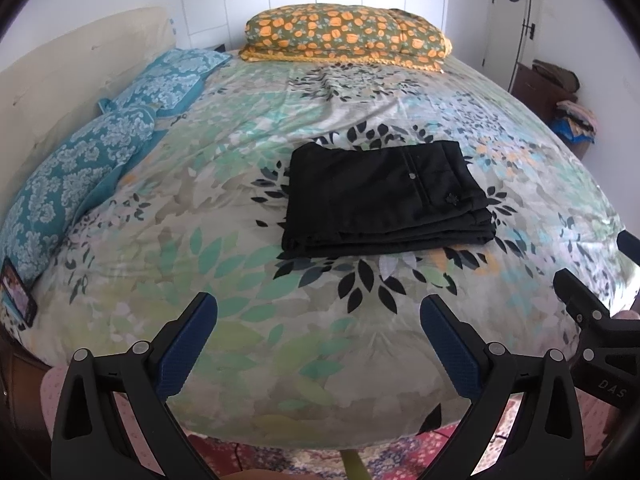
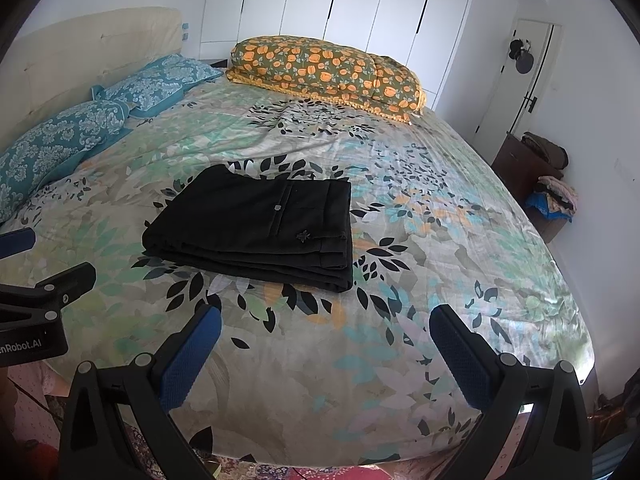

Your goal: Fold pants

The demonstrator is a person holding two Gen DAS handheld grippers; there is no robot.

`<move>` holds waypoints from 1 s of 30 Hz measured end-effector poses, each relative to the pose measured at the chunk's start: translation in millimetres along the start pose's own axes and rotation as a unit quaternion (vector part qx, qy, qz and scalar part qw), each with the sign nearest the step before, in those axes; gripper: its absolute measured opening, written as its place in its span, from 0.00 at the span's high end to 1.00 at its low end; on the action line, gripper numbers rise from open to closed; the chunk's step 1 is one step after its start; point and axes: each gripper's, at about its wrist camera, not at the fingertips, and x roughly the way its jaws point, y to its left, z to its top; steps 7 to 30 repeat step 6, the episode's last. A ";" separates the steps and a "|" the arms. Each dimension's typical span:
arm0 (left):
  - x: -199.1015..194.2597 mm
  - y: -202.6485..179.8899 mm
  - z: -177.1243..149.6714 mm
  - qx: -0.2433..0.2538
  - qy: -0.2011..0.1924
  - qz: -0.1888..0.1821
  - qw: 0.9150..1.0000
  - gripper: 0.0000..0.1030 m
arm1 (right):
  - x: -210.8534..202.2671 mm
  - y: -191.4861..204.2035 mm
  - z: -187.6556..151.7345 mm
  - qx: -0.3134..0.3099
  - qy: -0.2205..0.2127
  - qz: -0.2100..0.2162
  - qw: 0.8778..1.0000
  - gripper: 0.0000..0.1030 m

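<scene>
Black pants (image 1: pixel 384 198) lie folded into a flat, layered rectangle in the middle of the bed (image 1: pixel 224 216), also seen in the right wrist view (image 2: pixel 256 226). My left gripper (image 1: pixel 318 312) is open and empty, held above the bed's near edge, well short of the pants. My right gripper (image 2: pixel 326 324) is open and empty too, near the front edge, to the right of the pants. Each gripper shows at the side of the other's view: the right one (image 1: pixel 592 320), the left one (image 2: pixel 44 292).
A folded orange-flowered quilt (image 1: pixel 348 36) lies at the far side of the bed. Blue patterned pillows (image 1: pixel 88 160) rest by the cream headboard on the left. A phone (image 1: pixel 18 292) lies at the left edge. A dark cabinet (image 2: pixel 528 168) with clothes stands at the right wall.
</scene>
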 end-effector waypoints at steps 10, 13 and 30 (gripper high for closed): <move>-3.5 0.4 0.0 -0.001 -0.010 0.005 1.000 0.01 | -0.7 1.1 0.7 -0.002 -0.001 0.001 1.000 0.00; -3.5 0.4 0.0 -0.001 -0.010 0.005 1.000 0.01 | -0.7 1.1 0.7 -0.002 -0.001 0.001 1.000 0.00; -3.5 0.4 0.0 -0.001 -0.010 0.005 1.000 0.01 | -0.7 1.1 0.7 -0.002 -0.001 0.001 1.000 0.00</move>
